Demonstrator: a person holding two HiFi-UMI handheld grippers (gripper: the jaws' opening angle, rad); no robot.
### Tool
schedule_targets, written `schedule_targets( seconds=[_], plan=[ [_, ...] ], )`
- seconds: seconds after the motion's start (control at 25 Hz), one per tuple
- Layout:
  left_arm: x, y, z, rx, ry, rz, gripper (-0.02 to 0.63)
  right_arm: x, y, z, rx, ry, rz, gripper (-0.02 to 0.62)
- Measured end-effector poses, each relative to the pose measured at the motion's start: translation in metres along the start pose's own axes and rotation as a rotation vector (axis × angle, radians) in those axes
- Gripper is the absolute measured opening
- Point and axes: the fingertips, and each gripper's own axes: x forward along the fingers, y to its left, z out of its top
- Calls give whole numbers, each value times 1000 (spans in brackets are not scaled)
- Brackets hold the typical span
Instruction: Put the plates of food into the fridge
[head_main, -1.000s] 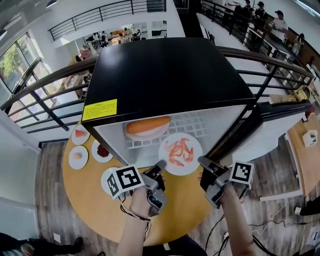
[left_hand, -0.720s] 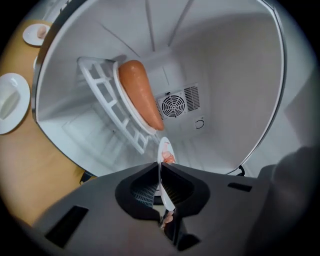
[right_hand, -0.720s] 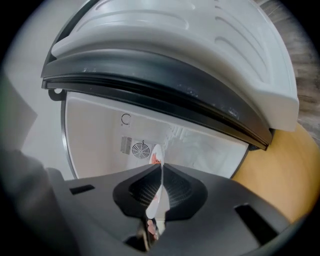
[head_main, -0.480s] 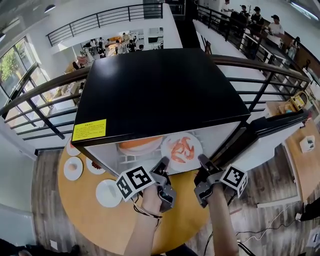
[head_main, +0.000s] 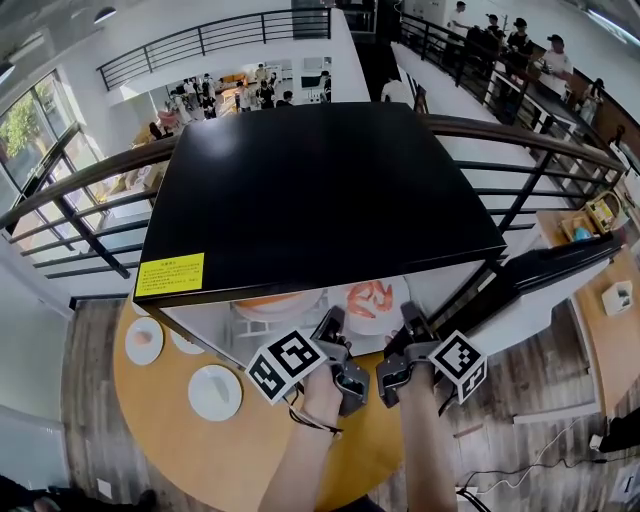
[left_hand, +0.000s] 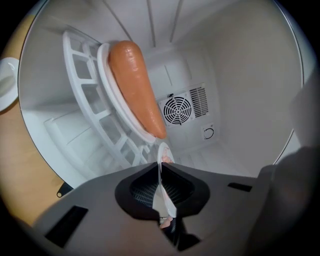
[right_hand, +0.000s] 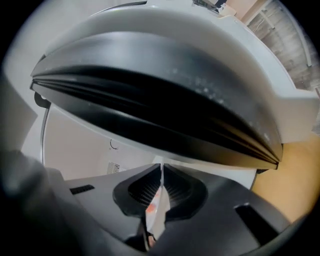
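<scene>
Left gripper (head_main: 331, 323): jaws clamped on near rim of white round plate of orange-pink shrimp (head_main: 372, 298). Right gripper (head_main: 411, 318): jaws pinched on same rim, just beside. Plate partway inside open black-topped white fridge (head_main: 310, 190), far half under top. To its left, on white grid shelf (left_hand: 95, 115), white plate with long orange loaf (left_hand: 137, 85). Small white plates (head_main: 215, 392) on round wooden table (head_main: 200, 455), left of fridge.
</scene>
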Motion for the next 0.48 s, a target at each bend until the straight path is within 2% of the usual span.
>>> schedule_targets(
  seconds=[0.2, 0.4, 0.48],
  plan=[
    [13, -8, 7, 22, -38, 18, 21, 13, -2, 7, 0, -15, -31, 23],
    [21, -9, 14, 14, -56, 54, 21, 20, 0, 9, 12, -39, -31, 23],
    [24, -10, 17, 17, -65, 67, 21, 20, 3, 10, -17, -56, -10, 23]
  ],
)
